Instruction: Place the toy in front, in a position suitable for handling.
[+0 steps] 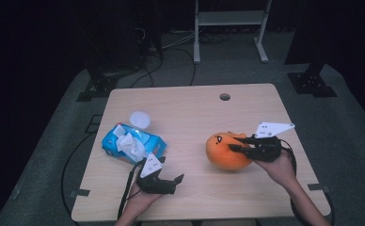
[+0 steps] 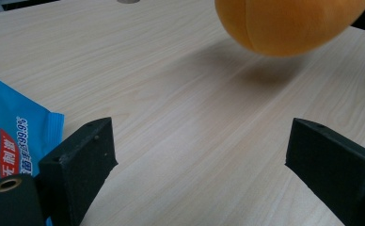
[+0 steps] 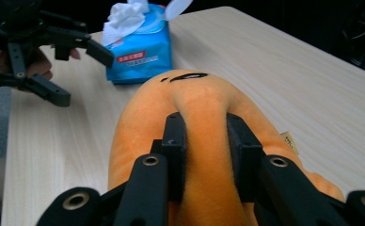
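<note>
The plush [image 1: 225,151] is a round orange soft toy with black face marks on top, sitting right of centre on the worktop [image 1: 190,106]. The right gripper [image 1: 239,143] pinches a ridge of its fabric between 2 fingers [image 3: 177,141] set nearly closed. The left gripper [image 1: 179,180] hovers near the front edge, fingers [image 2: 84,155] wide apart and empty, beside the blue wipes pack [image 1: 132,142].

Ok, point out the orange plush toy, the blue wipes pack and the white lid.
orange plush toy [image 1: 223,153], high view, front of its body
blue wipes pack [image 1: 148,140], high view, blue wrapper
white lid [image 1: 140,119], high view, its centre
</note>
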A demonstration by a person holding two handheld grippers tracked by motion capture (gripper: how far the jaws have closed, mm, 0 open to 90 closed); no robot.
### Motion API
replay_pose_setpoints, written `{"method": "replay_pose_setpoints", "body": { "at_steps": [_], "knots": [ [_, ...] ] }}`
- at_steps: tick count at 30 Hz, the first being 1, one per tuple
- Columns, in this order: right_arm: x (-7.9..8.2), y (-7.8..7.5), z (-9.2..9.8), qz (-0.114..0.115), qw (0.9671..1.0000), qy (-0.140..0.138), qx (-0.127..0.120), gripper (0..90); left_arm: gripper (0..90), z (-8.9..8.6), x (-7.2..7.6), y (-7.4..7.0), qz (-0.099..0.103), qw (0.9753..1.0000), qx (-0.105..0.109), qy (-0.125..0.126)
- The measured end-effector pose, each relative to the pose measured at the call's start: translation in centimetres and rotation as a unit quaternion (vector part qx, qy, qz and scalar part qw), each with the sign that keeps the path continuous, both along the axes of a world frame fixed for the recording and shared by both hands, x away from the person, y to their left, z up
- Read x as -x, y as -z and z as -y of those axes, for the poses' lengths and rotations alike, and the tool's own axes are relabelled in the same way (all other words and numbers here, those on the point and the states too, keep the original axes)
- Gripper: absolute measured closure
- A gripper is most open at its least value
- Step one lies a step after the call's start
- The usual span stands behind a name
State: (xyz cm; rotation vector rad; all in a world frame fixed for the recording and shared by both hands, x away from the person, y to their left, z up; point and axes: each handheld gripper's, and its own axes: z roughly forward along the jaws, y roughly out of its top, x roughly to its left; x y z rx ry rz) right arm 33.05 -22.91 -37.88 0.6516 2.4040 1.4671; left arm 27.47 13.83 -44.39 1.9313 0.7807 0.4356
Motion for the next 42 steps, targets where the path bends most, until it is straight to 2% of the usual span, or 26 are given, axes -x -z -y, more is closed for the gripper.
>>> {"method": "replay_pose_setpoints", "body": {
  "at_steps": [12,19,22,26,28,29,30,31,32,38,40,42],
  "knots": [
    [1.3,2.6,-2.7,-0.017,0.9993,-0.033,0.009,71.2,7.6,-0.3,0.0,-0.2,0.003,1.0,0.004,-0.001],
    [2.0,3.5,-3.8,0.0,0.9996,-0.026,0.007,70.9,7.6,-0.4,0.0,-0.3,0.003,1.0,0.008,-0.002],
    [2.6,3.8,-4.5,0.002,0.9995,-0.033,0.0,70.0,7.6,-0.4,0.0,-0.3,0.002,1.0,0.009,-0.003],
    [3.0,4.5,-5.2,0.004,0.9991,-0.042,0.004,66.7,7.6,-0.4,0.0,-0.3,0.002,0.9999,0.01,-0.002],
    [3.2,4.5,-5.5,0.0,0.9986,-0.053,0.003,58.3,7.6,-0.5,0.1,-0.4,0.004,0.9999,0.01,-0.002],
    [3.2,4.5,-5.5,0.0,0.9986,-0.053,0.003,58.3,7.6,-0.5,0.1,-0.4,0.004,0.9999,0.009,-0.002],
    [3.3,4.3,-5.3,-0.001,0.9987,-0.05,0.004,52.2,7.6,-0.5,0.1,-0.4,0.003,1.0,0.008,-0.002],
    [3.3,4.3,-5.3,-0.001,0.9987,-0.05,0.004,52.2,7.6,-0.5,0.1,-0.4,0.003,1.0,0.008,-0.002],
    [3.4,4.2,-4.8,-0.002,0.9988,-0.049,0.0,48.3,7.7,-0.5,0.0,-0.3,0.004,1.0,0.008,-0.002],
    [3.5,3.7,-2.9,0.001,0.9988,-0.04,-0.029,45.2,8.0,-0.2,0.0,-0.3,0.002,1.0,0.004,0.002],
    [3.1,3.6,-2.1,0.002,0.9989,-0.035,-0.031,43.3,8.0,-0.1,0.1,-0.3,0.0,1.0,0.007,0.006],
    [2.7,3.9,-1.6,-0.011,0.9986,-0.037,-0.036,43.3,8.0,0.2,0.3,-0.6,0.002,0.9999,0.01,0.013]
  ]
}}
